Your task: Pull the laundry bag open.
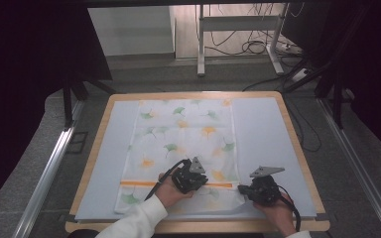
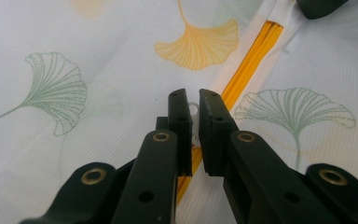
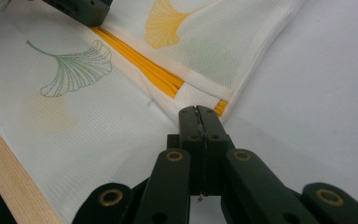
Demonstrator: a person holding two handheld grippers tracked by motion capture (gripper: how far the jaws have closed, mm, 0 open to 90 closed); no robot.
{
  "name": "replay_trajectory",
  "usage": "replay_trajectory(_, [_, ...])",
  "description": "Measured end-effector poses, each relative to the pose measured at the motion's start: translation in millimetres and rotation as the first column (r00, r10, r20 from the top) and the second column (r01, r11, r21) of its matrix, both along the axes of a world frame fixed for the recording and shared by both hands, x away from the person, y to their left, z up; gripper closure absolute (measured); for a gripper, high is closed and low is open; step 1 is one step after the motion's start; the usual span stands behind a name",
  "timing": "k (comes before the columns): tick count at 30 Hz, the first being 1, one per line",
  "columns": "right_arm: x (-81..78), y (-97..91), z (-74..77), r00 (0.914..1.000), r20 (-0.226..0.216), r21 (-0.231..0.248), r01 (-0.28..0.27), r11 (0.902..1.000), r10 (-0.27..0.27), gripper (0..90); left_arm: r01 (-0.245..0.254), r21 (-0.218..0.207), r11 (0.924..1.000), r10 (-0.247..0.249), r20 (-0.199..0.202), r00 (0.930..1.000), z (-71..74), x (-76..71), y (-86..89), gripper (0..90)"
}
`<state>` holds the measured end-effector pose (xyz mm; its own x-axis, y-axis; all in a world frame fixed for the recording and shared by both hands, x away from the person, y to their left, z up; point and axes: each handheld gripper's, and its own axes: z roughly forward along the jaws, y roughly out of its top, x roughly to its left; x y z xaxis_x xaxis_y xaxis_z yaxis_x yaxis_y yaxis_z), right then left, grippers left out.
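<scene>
The left gripper (image 2: pixel 194 100) has its jaws drawn almost together over the orange zipper (image 2: pixel 249 63), with a small clear pull tab (image 2: pixel 194 110) sitting in the narrow slot between them, so it looks pinched on that tab, though the pads hide the contact itself. The right gripper (image 3: pixel 198 112) is clamped fully together on the bag's edge where the zipper ends, a thin fold of fabric caught between its pads. Both work on a white mesh bag (image 1: pixel 183 148) printed with green and orange leaves, which lies flat along the middle of the pale mat (image 1: pixel 263 134) on the wooden table (image 1: pixel 297 148), its zipper end nearest the person. The bag is likely light, soft and limp, so it would bunch and slide on the smooth mat if pulled from one point alone. Holding the corner by the zipper's end while drawing the tab along the track seems the sound grip; the tab is small and could slip free.
</scene>
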<state>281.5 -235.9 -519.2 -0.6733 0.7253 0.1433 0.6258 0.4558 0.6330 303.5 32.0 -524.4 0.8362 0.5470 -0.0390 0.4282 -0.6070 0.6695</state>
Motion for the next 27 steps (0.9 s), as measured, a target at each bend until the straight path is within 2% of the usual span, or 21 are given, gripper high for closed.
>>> replay_trajectory(27, [0.2,0.1,0.2,1.0000,-0.003,0.000,-0.003,1.0000,0.003,89.5,-0.030,0.007,0.9995,0.030,-0.006,0.9995,-0.4,-3.6,19.5,84.8])
